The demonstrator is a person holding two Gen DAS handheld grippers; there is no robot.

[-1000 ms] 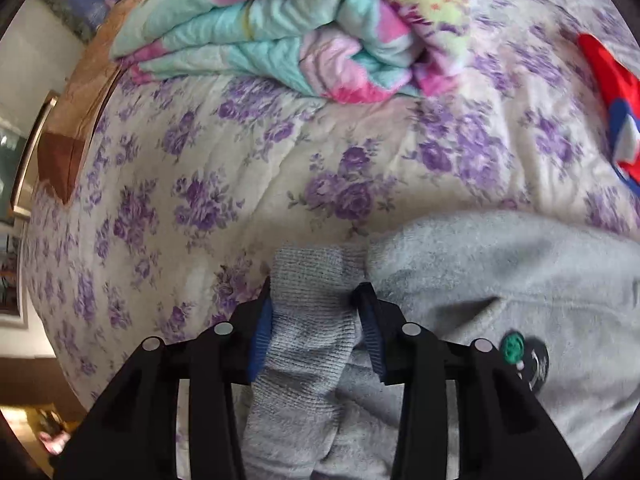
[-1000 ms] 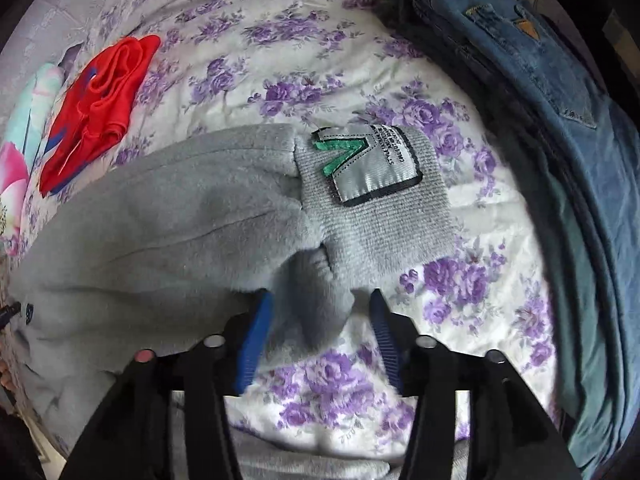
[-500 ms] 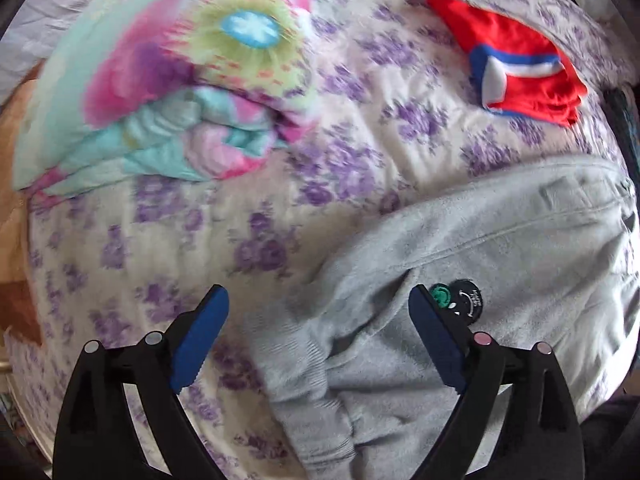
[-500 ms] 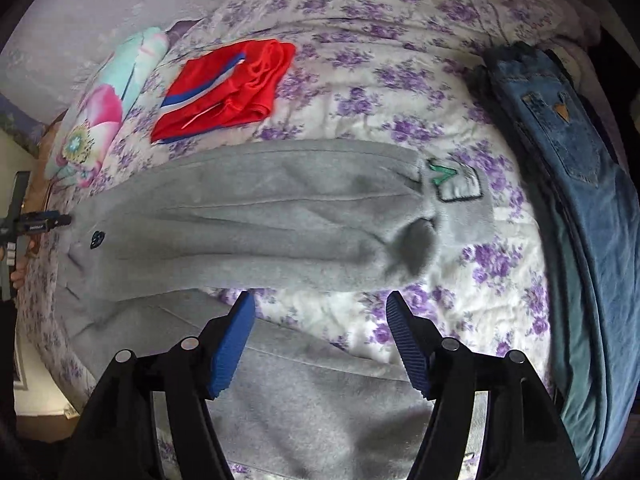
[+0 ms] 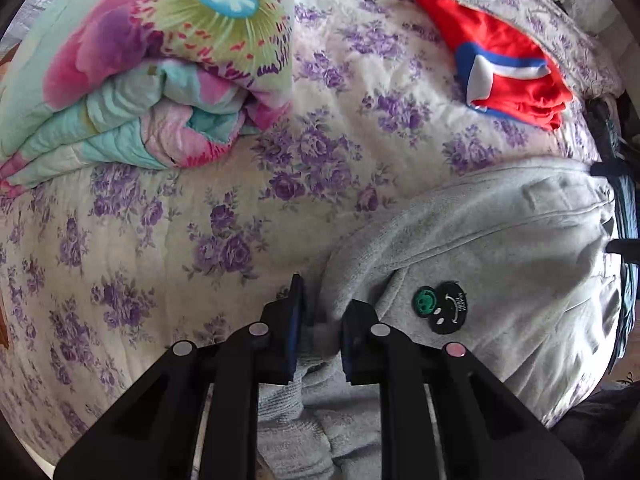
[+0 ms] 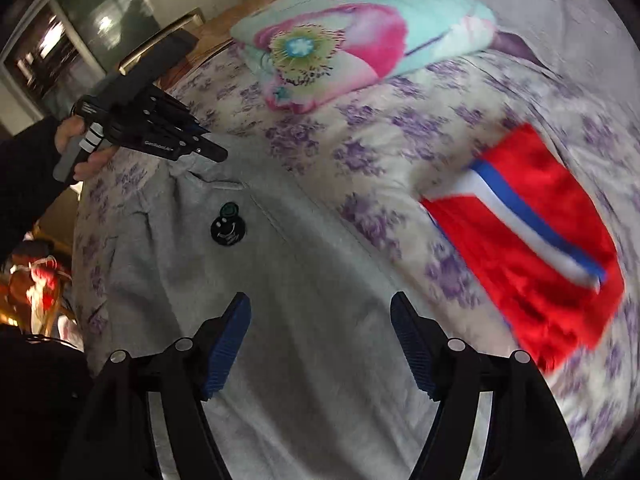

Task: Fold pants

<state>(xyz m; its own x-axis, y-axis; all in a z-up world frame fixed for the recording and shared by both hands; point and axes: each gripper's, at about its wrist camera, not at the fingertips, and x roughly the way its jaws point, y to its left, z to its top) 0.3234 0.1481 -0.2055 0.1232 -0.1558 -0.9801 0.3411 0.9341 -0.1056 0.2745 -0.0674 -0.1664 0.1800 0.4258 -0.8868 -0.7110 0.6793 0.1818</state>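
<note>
Grey fleece pants (image 5: 480, 240) lie folded lengthwise on the purple-flowered bedspread (image 5: 200, 220), with a black and green smiley patch (image 5: 440, 306) near the waist. My left gripper (image 5: 320, 320) is shut on the ribbed waistband corner of the pants. In the right wrist view the pants (image 6: 304, 320) stretch away toward the left gripper (image 6: 208, 148), held by a hand. My right gripper (image 6: 320, 340) is open and empty above the middle of the pants.
A folded floral quilt (image 5: 140, 80) lies at the head of the bed; it also shows in the right wrist view (image 6: 360, 40). A folded red garment with blue and white stripes (image 5: 508, 64) lies beside the pants, also in the right wrist view (image 6: 528, 248).
My left gripper came down and closed on the waistband corner. My right gripper stayed open and swung from the cuff end toward the waist end of the pants.
</note>
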